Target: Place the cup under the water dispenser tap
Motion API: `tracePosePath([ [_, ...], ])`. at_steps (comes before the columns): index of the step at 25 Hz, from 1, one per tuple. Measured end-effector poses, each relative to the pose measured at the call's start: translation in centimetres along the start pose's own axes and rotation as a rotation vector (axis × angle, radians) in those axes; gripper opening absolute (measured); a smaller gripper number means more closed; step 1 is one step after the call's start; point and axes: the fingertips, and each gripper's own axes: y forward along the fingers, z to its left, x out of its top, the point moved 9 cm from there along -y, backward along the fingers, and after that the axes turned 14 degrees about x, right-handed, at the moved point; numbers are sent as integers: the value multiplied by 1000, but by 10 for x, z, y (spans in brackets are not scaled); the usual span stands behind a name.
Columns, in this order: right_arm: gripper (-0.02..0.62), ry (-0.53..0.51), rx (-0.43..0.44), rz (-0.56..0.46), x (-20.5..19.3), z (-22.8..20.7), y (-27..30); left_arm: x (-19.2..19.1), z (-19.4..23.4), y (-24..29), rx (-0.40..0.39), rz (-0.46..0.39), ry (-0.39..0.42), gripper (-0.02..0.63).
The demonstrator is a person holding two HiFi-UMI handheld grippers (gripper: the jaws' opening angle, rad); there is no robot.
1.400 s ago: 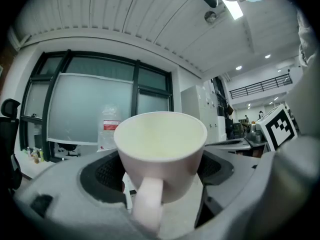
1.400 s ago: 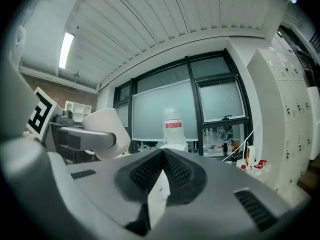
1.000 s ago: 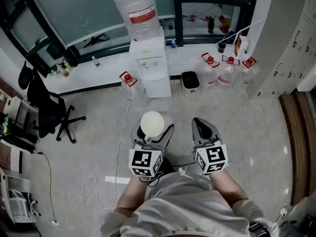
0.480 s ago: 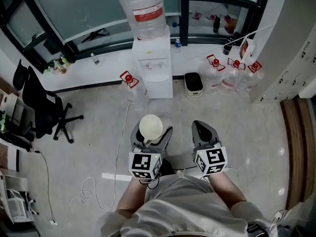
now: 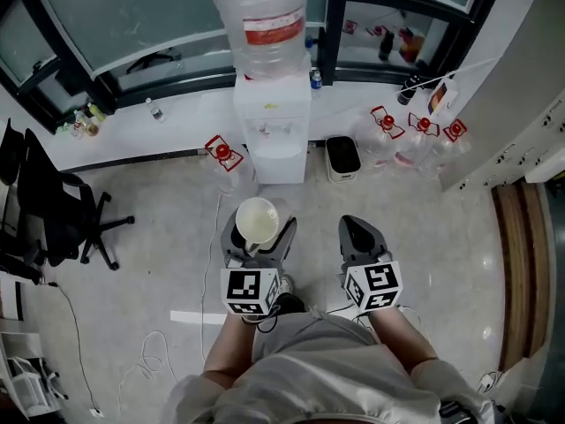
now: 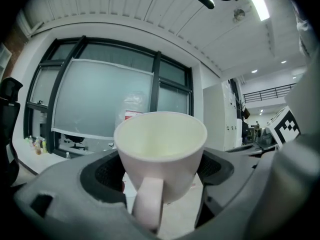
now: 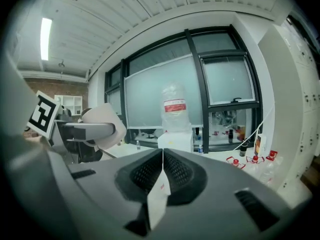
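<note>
Head view: your left claw [image 5: 259,230] holds the cup [image 5: 257,220], its jaws closed on the sides of the cup. The cup is a plain off-white mug, upright, and empty as far as you can see into it. It is carried above the floor [image 5: 150,263], short of the water dispenser [image 5: 271,126], which stands ahead against the window wall with a large clear bottle [image 5: 262,16] on top. Your right claw [image 5: 358,226] is level with the left and well clear of the cup. The floor is pale and speckled. An office chair [image 5: 48,206] stands to the left, and spare jugs [image 5: 415,140] with red caps to the right.

Left gripper view: the cup [image 6: 161,149] fills the space between the jaws, with its handle [image 6: 147,206] turned toward the camera. Behind it are a frosted window [image 6: 95,104] and a white slatted ceiling [image 6: 130,6].

Right gripper view: the jaws are pressed together, and a thin white strip [image 7: 159,194] shows along the seam. The dispenser [image 7: 175,139] stands straight ahead.
</note>
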Motion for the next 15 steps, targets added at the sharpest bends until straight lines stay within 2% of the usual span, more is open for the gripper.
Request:
tracePosePath([
  [8,29,9,-23,22,23,-1,82,7,63,56,-16,19,-4,443],
  [15,29,45,-14,76,18,-2,125,-1,89,83,-45,75,-2,443],
])
